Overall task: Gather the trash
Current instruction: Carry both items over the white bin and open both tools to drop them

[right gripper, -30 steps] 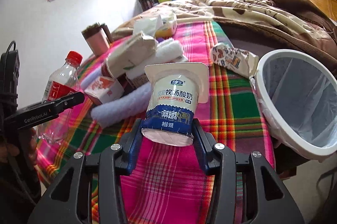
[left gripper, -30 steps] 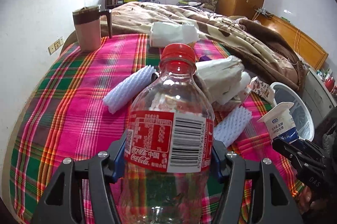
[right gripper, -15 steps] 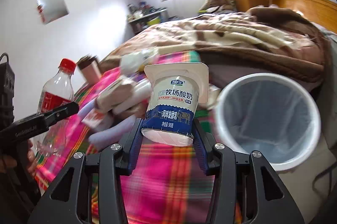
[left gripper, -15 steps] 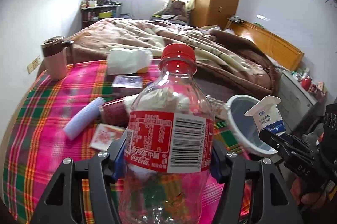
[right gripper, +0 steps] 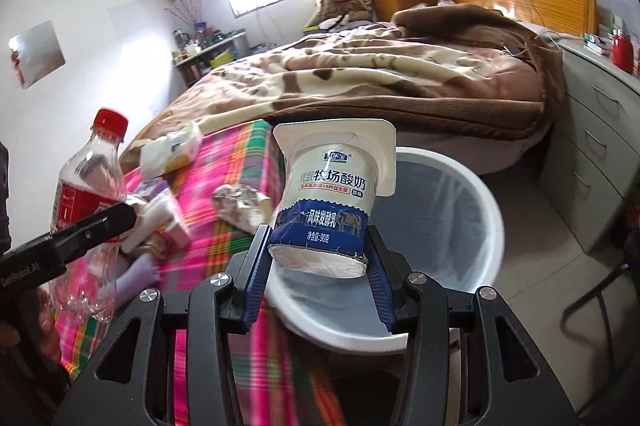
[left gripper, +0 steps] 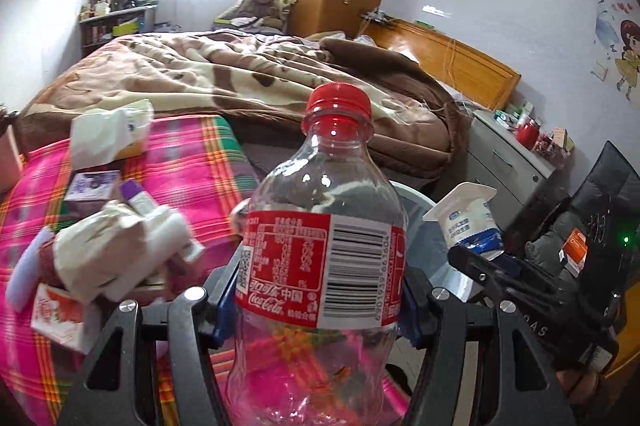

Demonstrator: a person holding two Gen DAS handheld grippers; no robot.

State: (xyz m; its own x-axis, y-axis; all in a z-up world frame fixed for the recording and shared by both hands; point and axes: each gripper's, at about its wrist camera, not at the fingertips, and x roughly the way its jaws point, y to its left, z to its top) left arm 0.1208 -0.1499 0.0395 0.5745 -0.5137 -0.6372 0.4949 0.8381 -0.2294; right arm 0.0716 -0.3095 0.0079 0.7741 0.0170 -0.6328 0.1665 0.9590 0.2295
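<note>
My left gripper (left gripper: 320,294) is shut on an empty clear cola bottle (left gripper: 320,226) with a red cap and red label, held upright above the table's right edge. The same bottle (right gripper: 88,193) shows at the left of the right wrist view. My right gripper (right gripper: 318,258) is shut on a white and blue yogurt cup (right gripper: 332,197), held upright just over the near rim of the white bin (right gripper: 472,226) with its blue liner. In the left wrist view the cup (left gripper: 468,222) hangs at the right, and the bin (left gripper: 416,195) is mostly hidden behind the bottle.
The plaid-covered table (left gripper: 188,169) carries crumpled tissue (left gripper: 116,250), small cartons (left gripper: 60,314), a tissue pack (left gripper: 108,133) and a foil wrapper (right gripper: 240,205). Behind it lies a bed with a brown blanket (left gripper: 260,77). A grey drawer unit (right gripper: 600,145) stands to the right.
Both grippers have swung to the right off the table toward the bin and risen a little, each keeping its load. The bin now sits directly under the yogurt cup.
</note>
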